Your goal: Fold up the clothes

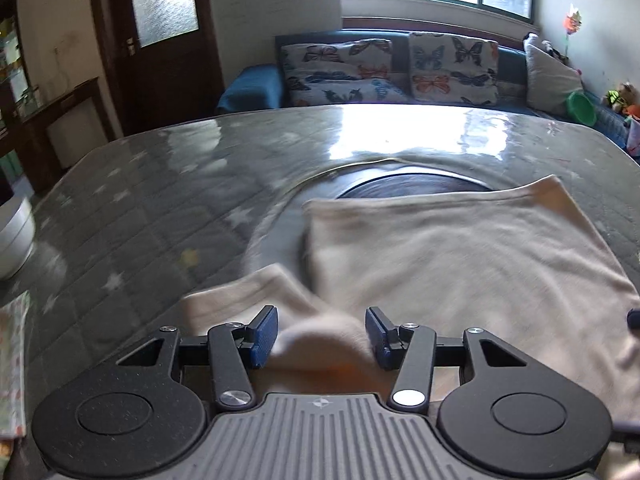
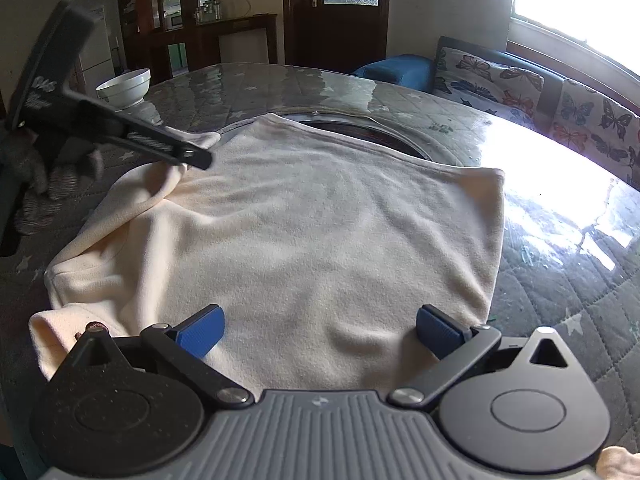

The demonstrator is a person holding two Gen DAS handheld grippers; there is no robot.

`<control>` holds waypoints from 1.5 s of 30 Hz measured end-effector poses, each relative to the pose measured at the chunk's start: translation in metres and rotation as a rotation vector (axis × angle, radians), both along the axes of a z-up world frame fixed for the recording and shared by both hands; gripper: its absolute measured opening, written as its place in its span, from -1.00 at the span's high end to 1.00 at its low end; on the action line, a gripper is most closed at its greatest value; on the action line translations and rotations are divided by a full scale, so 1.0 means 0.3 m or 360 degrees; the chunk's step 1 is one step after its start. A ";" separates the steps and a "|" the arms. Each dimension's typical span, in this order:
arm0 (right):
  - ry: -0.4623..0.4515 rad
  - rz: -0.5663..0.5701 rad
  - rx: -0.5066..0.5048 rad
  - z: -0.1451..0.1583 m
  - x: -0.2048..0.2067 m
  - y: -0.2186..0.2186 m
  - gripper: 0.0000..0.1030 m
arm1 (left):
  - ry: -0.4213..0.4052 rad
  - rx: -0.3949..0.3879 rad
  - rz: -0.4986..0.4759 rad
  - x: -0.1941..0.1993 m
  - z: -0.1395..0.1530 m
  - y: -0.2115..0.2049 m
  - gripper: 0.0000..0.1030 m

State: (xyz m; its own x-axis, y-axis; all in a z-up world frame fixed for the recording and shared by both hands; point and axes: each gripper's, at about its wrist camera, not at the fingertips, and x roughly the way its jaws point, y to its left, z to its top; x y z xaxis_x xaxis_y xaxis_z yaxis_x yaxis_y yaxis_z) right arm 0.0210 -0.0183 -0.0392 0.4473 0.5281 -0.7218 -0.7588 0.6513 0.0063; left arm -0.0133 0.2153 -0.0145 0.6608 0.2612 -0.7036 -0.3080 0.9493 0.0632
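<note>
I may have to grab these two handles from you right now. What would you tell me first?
Left gripper: open, a bunched bit of the cream shirt between its fingers, not pinched.
Right gripper: open, over the shirt's near edge.
The shirt lies mostly flat on the table; its left side is lifted and rumpled.
Done: spread out. Left: close on the cloth and fold it.

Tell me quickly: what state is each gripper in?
Left gripper: open, cloth bunched between its fingers.
Right gripper: open, holding nothing.

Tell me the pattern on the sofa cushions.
Colourful butterflies on white; the sofa cushions show best in the left wrist view.
</note>
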 end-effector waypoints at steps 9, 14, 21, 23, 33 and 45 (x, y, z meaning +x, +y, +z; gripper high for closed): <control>-0.0021 -0.0003 0.0029 -0.007 -0.004 -0.002 -1.00 | 0.0000 -0.0052 0.0178 -0.118 0.019 0.103 -0.02; -0.0043 -0.0006 0.0042 -0.010 -0.008 0.000 -1.00 | -0.0064 -0.0017 0.0136 -0.105 0.067 0.064 -0.06; -0.0053 -0.0009 0.0053 -0.014 -0.010 -0.003 -1.00 | 0.0029 0.0047 0.0088 0.011 0.043 0.040 -0.05; -0.0059 -0.0009 0.0060 -0.016 -0.013 -0.004 -1.00 | 0.0069 0.0026 0.0127 0.036 0.025 0.066 -0.04; -0.0048 0.0005 0.0049 -0.013 -0.006 0.001 -1.00 | -0.0081 -0.0153 0.0294 -0.096 0.054 0.206 0.84; -0.0083 0.0183 0.0028 0.067 -0.079 0.098 -1.00 | -0.0316 -0.0348 0.0594 -0.466 0.067 0.329 0.86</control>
State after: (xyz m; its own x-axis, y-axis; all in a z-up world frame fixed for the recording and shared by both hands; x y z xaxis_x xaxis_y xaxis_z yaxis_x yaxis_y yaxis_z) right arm -0.0026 0.0111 -0.0189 0.4198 0.5903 -0.6894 -0.8280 0.5602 -0.0246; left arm -0.1532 0.3139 0.0056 0.6772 0.3662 -0.6382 -0.6164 0.7559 -0.2204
